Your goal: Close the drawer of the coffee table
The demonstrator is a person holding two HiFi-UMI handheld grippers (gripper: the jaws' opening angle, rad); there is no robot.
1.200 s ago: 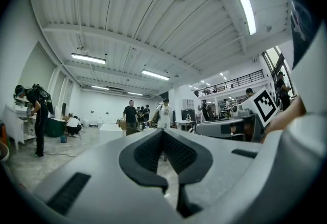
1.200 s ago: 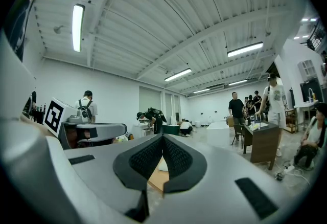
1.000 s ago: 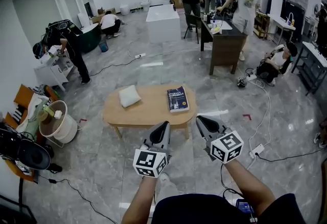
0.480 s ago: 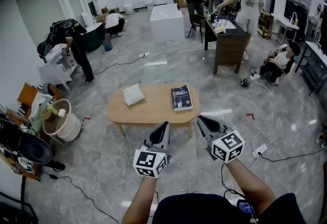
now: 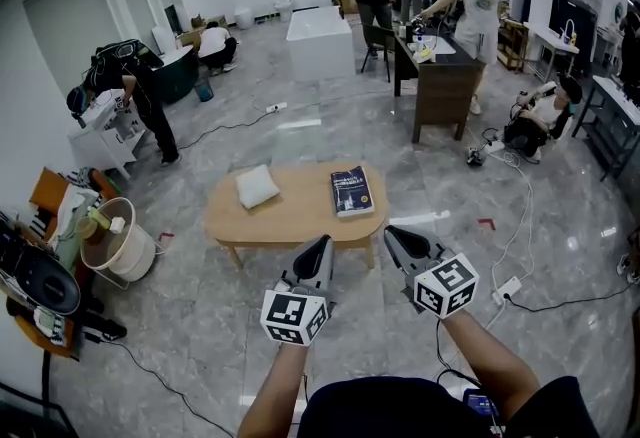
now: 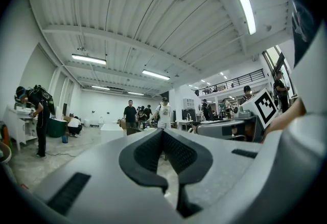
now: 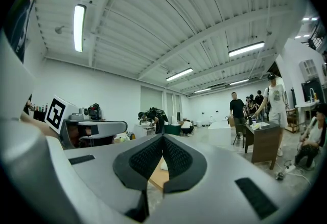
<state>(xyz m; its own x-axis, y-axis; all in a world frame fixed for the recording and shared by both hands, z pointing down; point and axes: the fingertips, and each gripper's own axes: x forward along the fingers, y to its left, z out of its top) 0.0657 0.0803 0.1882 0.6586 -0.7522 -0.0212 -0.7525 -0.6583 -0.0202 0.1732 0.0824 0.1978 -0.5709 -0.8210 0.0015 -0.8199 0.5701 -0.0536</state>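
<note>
1. the person's forearms and dark clothing fill the bottom of the head view. the hands are hidden behind the marker cubes.
2. the left gripper is clenched on nothing. in its own view the ribbed pads meet at the tip, with only floor showing in the slit below them. it is held in the air, short of the table.
3. the right gripper is just beside it, clenched and empty too. a sliver of pale wood shows through the gap under its pads.
4. the coffee table stands on the grey floor just beyond both grippers, touching neither. its drawer cannot be made out. the near side shows only a plain wooden edge and legs, and the worktop hides what lies under it.
5. on the worktop, a white pillow lies at the left and a dark book at the right, well apart.
6. farther back are a dark desk and several people, too small to read in detail. a pale bucket stands near the left edge among clutter that the frame cuts off.
</note>
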